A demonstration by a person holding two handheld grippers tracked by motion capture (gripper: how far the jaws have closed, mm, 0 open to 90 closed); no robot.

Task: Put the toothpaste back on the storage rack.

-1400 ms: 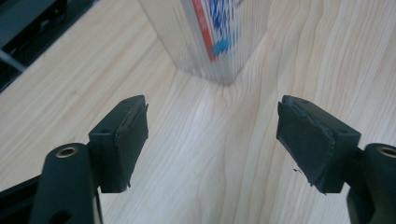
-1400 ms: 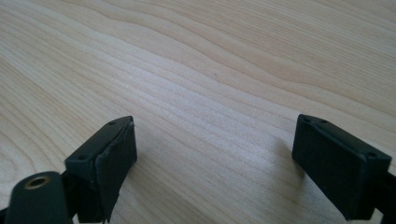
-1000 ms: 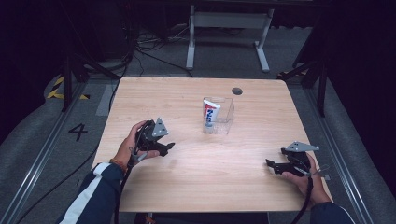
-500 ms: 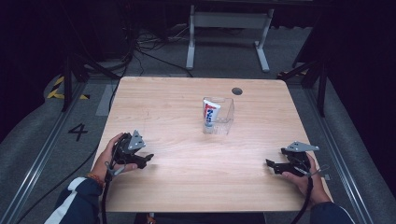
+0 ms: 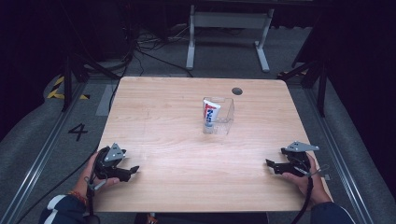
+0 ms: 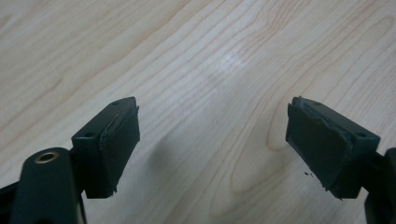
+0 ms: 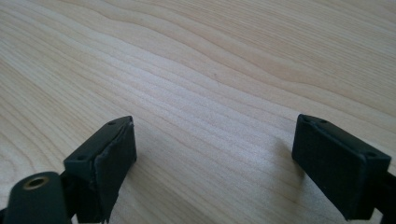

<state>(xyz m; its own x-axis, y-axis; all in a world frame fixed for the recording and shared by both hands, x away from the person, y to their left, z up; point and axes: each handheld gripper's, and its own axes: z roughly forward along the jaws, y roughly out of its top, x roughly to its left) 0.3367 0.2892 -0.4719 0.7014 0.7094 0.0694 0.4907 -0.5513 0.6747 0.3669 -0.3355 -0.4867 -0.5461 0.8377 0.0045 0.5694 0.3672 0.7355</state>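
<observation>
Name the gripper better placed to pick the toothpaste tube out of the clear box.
Right, narrowly. The toothpaste tube stands in the clear box, right of the table's middle. The right gripper sits open and looks somewhat nearer than the left gripper, also open at the near-left corner.

Left tongs (image 5: pixel 131 171): black body, grey three-cornered plate, flat worn rubber pads (image 6: pixel 119 144), brass-ringed screw hole. Right tongs (image 5: pixel 271 164): same build, black cable. Dark sleeves, white stripe, orange wristband on left.
</observation>
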